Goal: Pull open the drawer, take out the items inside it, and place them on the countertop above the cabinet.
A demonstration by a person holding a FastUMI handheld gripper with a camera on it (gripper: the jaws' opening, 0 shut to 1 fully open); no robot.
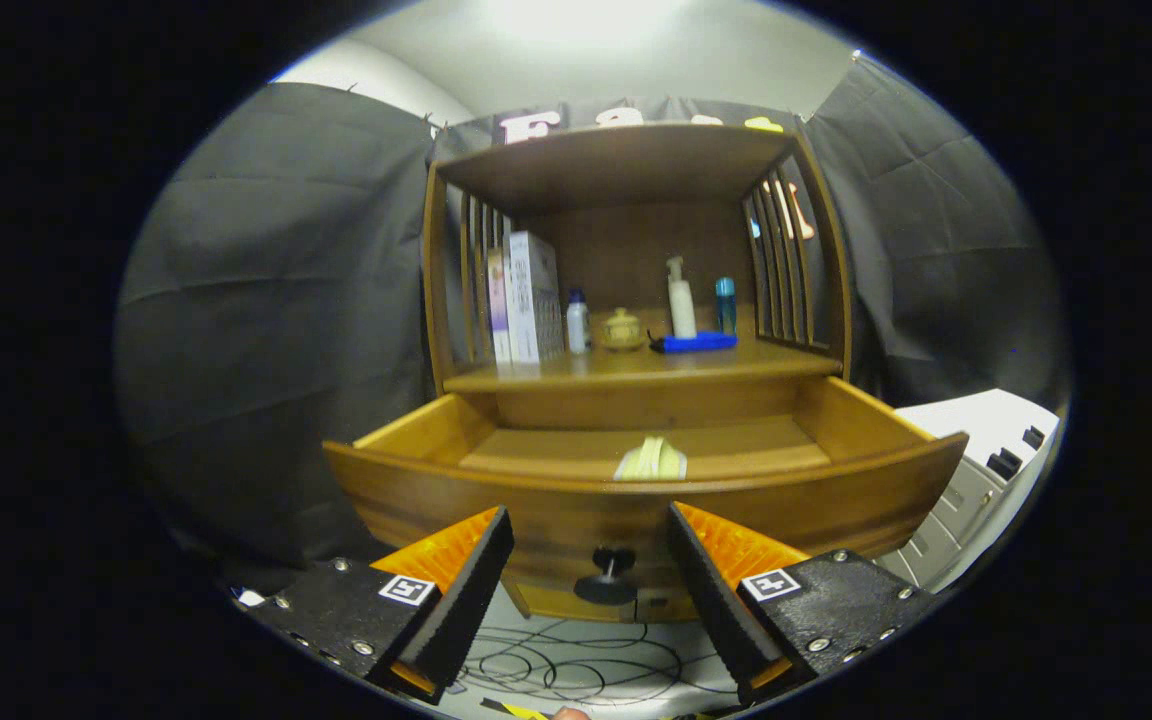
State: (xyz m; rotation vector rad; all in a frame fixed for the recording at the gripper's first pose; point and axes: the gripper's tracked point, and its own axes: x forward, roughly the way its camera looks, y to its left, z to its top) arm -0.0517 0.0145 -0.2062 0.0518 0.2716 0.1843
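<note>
The drawer (636, 480) is standing pulled open with a pale yellow item (651, 460) lying near its front wall, its dark knob (608, 578) is sitting between my gripper (591, 540) fingers, which I am holding spread and empty, and bottles (680, 300) are crowding the countertop (636, 365) beyond.
</note>
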